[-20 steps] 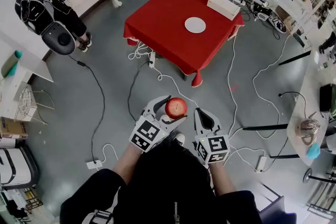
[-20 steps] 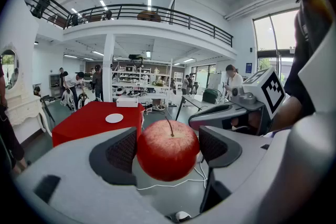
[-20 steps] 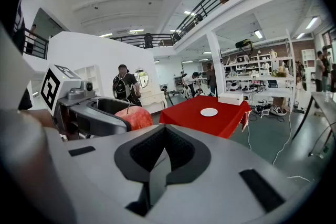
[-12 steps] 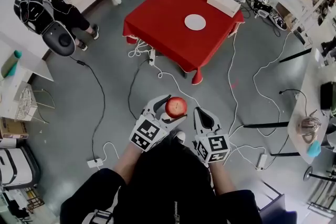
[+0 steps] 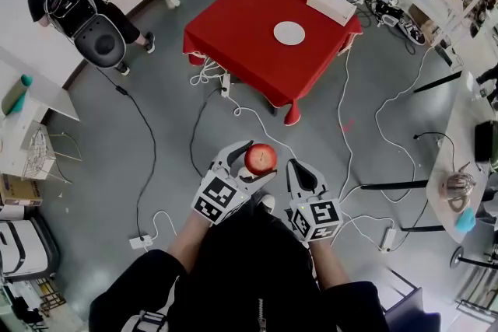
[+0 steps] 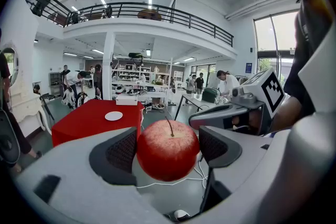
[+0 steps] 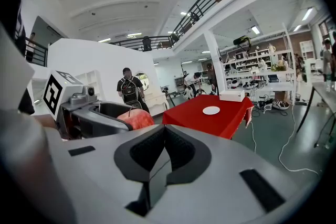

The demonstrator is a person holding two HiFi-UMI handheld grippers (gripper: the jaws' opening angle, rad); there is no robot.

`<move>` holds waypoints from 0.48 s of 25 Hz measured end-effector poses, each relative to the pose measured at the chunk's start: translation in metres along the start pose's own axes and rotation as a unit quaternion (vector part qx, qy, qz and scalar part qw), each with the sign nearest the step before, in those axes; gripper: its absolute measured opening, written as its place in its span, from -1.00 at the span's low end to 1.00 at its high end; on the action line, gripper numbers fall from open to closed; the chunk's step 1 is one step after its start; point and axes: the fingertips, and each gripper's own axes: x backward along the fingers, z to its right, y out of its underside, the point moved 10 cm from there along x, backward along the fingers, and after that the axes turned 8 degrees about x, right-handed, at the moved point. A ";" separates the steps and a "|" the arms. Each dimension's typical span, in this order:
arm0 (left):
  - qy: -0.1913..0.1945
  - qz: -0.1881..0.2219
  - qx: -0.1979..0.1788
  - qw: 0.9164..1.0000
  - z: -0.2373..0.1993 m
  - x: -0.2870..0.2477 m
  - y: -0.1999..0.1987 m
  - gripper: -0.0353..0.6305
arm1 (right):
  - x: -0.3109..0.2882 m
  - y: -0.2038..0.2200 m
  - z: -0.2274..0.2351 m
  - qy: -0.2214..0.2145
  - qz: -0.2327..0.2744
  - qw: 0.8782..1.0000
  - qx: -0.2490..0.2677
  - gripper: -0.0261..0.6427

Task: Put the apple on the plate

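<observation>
Still carrying the apple (image 5: 261,159); plate (image 5: 289,36) well ahead
The left tool (image 5: 253,164) stays clamped wide on it; right tool (image 5: 302,176) closed, empty; surface (image 5: 237,39) no nearer.

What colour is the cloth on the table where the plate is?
Red all over. The cloth shows best in the head view.
</observation>
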 end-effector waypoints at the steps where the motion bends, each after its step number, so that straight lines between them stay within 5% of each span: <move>1: 0.001 0.000 -0.001 1.000 0.001 0.000 0.000 0.23 | 0.000 0.002 0.000 0.000 -0.002 1.000 -0.001 -0.89; 12: 0.001 0.001 0.004 1.000 0.000 0.005 0.003 0.23 | 0.001 0.004 -0.008 -0.002 -0.010 1.000 -0.005 -0.89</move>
